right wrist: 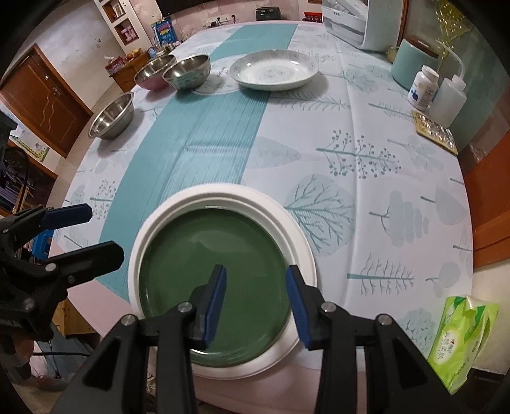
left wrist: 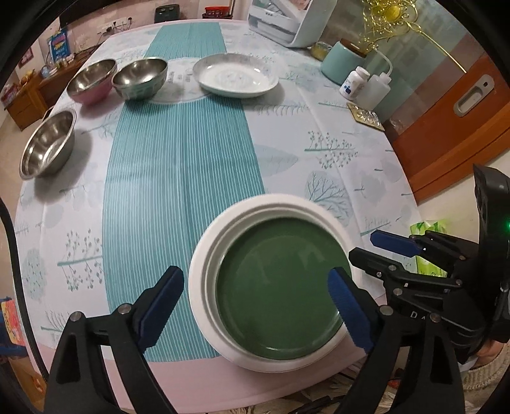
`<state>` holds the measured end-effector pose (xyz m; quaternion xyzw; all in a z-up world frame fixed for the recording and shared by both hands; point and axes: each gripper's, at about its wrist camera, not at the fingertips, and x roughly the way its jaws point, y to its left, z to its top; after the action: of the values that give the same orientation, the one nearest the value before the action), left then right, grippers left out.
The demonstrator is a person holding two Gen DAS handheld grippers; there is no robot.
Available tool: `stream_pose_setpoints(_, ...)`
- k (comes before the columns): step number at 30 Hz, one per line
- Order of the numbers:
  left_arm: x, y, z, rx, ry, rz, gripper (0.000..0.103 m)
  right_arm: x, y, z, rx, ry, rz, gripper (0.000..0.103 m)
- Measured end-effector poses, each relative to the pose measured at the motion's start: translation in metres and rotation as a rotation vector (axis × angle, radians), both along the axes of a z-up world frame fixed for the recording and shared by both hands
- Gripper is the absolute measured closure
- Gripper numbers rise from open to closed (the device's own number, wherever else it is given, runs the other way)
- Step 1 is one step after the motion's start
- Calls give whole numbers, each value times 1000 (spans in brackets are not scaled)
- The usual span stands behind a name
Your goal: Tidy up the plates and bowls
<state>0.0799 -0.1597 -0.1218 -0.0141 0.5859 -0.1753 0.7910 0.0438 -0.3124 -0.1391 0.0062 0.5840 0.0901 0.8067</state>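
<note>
Green plate [left wrist: 280, 283] sits stacked on white plates [left wrist: 204, 254]; both tools, left [left wrist: 255, 305] wide and right [right wrist: 256, 302] narrower, hold nothing, bowls [left wrist: 140, 78] unstacked.

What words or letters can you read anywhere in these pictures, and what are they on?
"DA": white letters on the right gripper body, cut off after that.
Tissue pack: printed characters, too blurred to read.
Pill bottle: blue label, too small to read.
Poster by the wall: colourful lettering, too blurred to read.
Tablecloth: faint print near the bowls, unreadable.
</note>
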Motion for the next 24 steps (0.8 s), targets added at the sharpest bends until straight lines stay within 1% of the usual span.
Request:
stream_pose_setpoints(5, 18, -2, 22, 17, -48, -28, 12, 11, 2, 15, -15, -29, 8, 64)
stream_pose_setpoints(10, 51, 1, 53, 16, -113, -33, 12, 36, -3, 43, -22, -74, 8, 64)
stream_pose_setpoints(14, 91, 6, 84, 21, -195, -16, 12, 68, -12, 72, -36, -127, -2, 64)
stream_pose_setpoints(18, 138, 7, 111, 62, -318, 17, 12, 113, -27, 104, -73, -180, -38, 64)
stream_pose_setpoints(21, 174, 7, 115, 75, -367, 41, 12, 146, -38, 117, -91, -206, -58, 64)
stream_pose_setpoints(24, 216, 6, 106, 91, -386, 89, 12, 189, -48, 117, -114, -206, -75, 64)
